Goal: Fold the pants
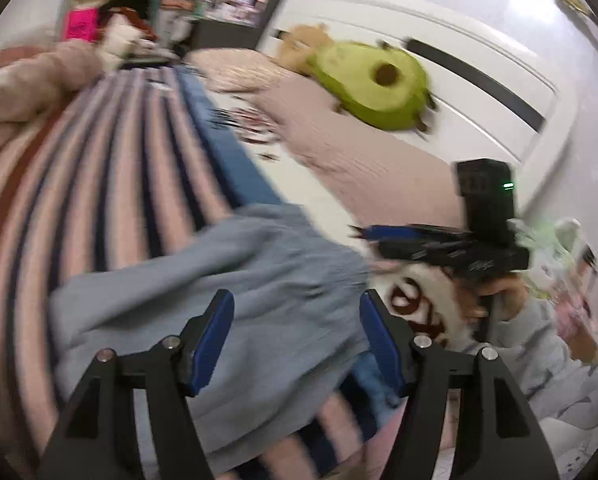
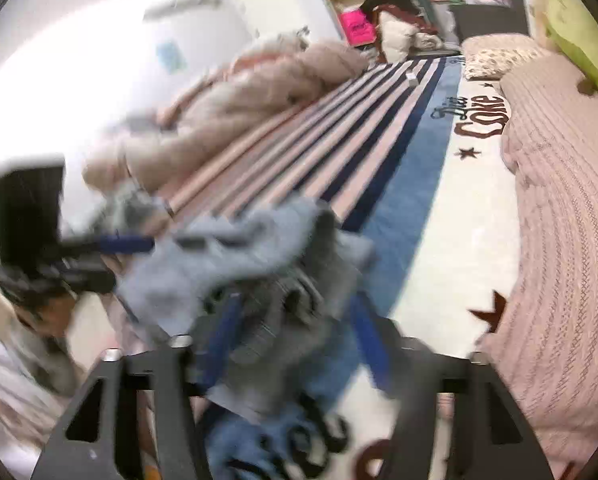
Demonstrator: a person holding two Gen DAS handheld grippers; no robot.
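**Two grippers, one bunched garment between them**

Light blue-grey fabric pants (image 1: pixel 203 280) are heaped on the striped pink-and-navy bedspread (image 1: pixel 111 168), directly ahead of both tools. Left gripper (image 1: pixel 295 332) is spread, empty. Right gripper (image 2: pixel 291 332) seems spread over cloth; blur hides any contact. Long axis cannot be read.

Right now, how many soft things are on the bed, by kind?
Pants: 1
Avocado plush: 1
Brown plush: 1
Patterned pillow: 1
Fluffy pink comforter: 1
Pink knitted blanket: 1
Total: 6
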